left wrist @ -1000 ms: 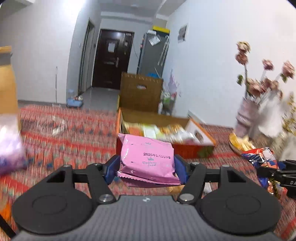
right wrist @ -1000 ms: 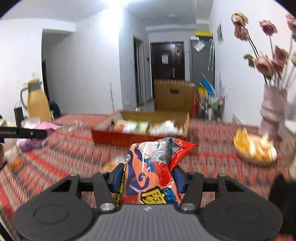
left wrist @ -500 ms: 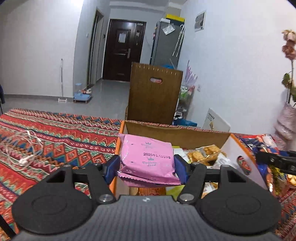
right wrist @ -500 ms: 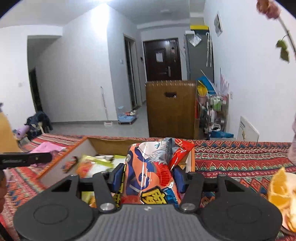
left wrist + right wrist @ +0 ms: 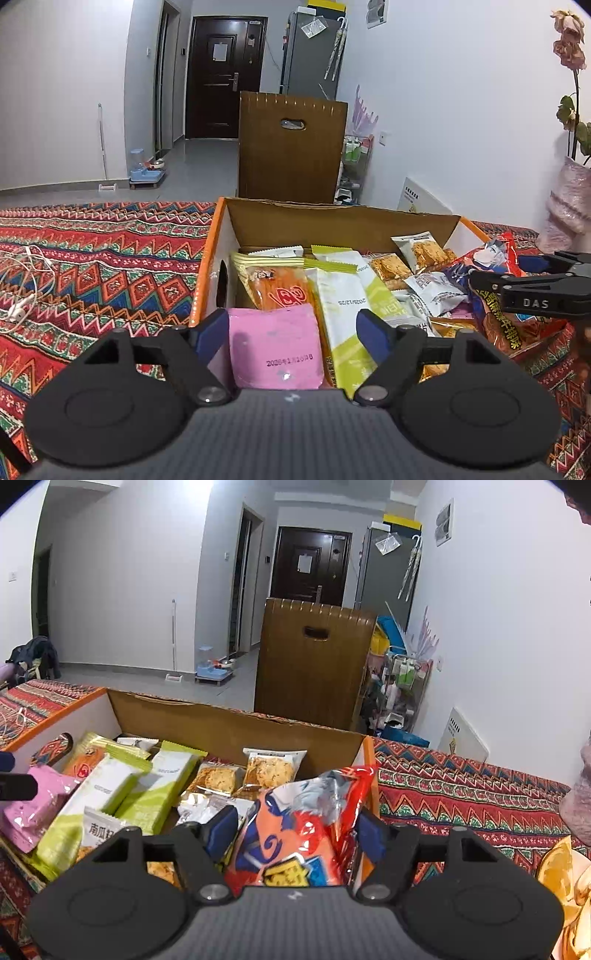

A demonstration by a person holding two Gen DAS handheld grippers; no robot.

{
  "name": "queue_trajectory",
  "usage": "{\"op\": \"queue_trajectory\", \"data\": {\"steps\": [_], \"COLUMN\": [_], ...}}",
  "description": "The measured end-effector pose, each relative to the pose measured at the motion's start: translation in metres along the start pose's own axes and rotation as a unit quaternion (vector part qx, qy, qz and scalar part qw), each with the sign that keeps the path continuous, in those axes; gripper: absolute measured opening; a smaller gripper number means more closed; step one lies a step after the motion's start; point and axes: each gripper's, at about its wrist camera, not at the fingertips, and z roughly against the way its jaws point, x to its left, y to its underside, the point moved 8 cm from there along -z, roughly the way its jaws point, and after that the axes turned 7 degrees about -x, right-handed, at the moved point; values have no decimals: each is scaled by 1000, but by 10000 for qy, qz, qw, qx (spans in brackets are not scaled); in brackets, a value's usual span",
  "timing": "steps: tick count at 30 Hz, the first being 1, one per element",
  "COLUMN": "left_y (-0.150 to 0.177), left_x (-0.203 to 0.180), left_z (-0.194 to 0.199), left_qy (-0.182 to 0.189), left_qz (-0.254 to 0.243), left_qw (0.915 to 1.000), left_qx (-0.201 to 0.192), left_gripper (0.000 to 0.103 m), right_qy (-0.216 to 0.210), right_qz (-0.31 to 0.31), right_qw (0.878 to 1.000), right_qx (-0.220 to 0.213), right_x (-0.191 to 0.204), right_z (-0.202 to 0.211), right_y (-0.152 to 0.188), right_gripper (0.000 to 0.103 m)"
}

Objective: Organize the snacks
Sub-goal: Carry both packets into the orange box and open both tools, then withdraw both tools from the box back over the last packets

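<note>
A: Your left hand-held gripper (image 5: 291, 326) hangs over the near left corner of the cardboard box (image 5: 332, 218), jaws opening; the pink packet (image 5: 275, 349) lies between the pads, the right pad clear of it.

B: And your right hand-held gripper (image 5: 295, 830), at the box's near right end, jaws opening too; the red-and-orange snack bag (image 5: 295, 834) stands loose between them. The box sits on the patterned table (image 5: 92, 258).
</note>
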Motion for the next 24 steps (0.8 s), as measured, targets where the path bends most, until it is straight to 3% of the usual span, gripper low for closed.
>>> {"op": "queue_trajectory", "data": {"steps": [4,5,6,8,13,15,20,22,24], "left_y": [-7,-9,-13,-19,-30,-28,-23,-22,-17], "left_x": [2,3,3,4,0,-3,-8,-12,-17], "left_z": [4,7,8,15,36,52,103,131,164], "left_qy": [-31,-39,-43,-37,-23,48,-29,67,117], "left_qz": [47,64,72,74,190,199,-4,15,14], "left_qw": [10000,9999,9998,9996,9987,9987,9985,9980,9970], "left_qx": [-77,-118,-156,-258,-462,-464,-546,-634,-760], "left_gripper": [78,78,79,79,79,79,79,82,85], "right_qy": [64,45,20,-55,-240,-104,-124,-178,-265], "right_qz": [-11,-32,-61,-127,-450,-410,-324,-212,-102], "right_qw": [9998,9997,9996,9996,9984,9988,9987,9978,9966], "right_qx": [-202,-252,-284,-234,255,231,-383,-601,-771], "right_x": [-10,-12,-14,-18,-21,-19,-16,-12,-6], "right_z": [17,23,29,37,20,28,104,142,184], "right_y": [-14,-18,-22,-23,7,13,-17,-26,-28], "right_gripper": [68,61,38,3,4,10,13,18,30]}}
